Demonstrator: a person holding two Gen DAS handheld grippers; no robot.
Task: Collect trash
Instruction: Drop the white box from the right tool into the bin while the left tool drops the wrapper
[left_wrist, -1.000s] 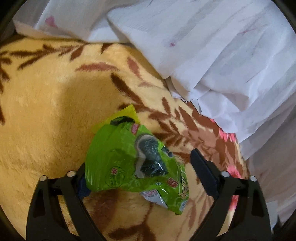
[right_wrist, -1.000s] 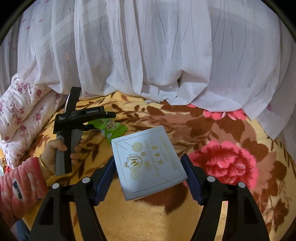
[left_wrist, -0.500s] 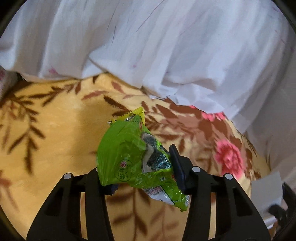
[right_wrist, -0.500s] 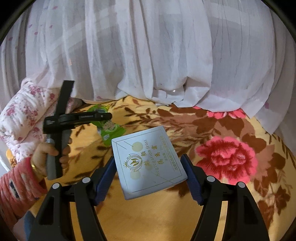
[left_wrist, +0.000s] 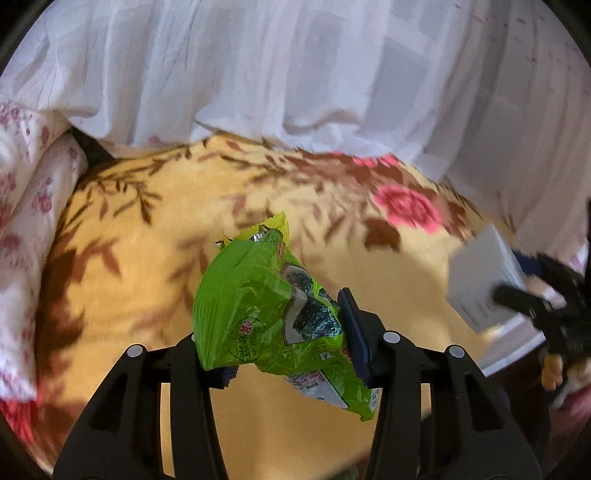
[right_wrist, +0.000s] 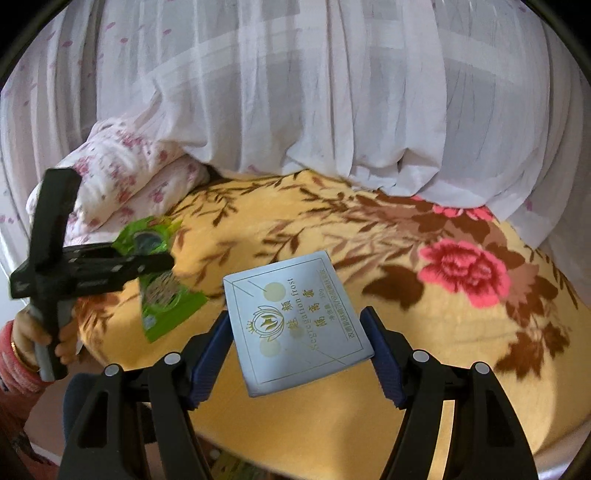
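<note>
The left gripper (left_wrist: 284, 332) pinches a crinkly green plastic snack wrapper (left_wrist: 269, 314); it is light, probably slippery. The right gripper (right_wrist: 299, 347) squeezes a stiff pale-blue cardboard box (right_wrist: 295, 321) by its sides.

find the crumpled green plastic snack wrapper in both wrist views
Left wrist: crumpled green plastic snack wrapper at centre, clamped in the left gripper.
Right wrist: at left edge, under that gripper.
Shared landmark: pale flat cardboard box, in the right gripper.

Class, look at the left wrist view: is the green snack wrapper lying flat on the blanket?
No: the green snack wrapper is pinched in the left gripper, above the blanket.
</note>
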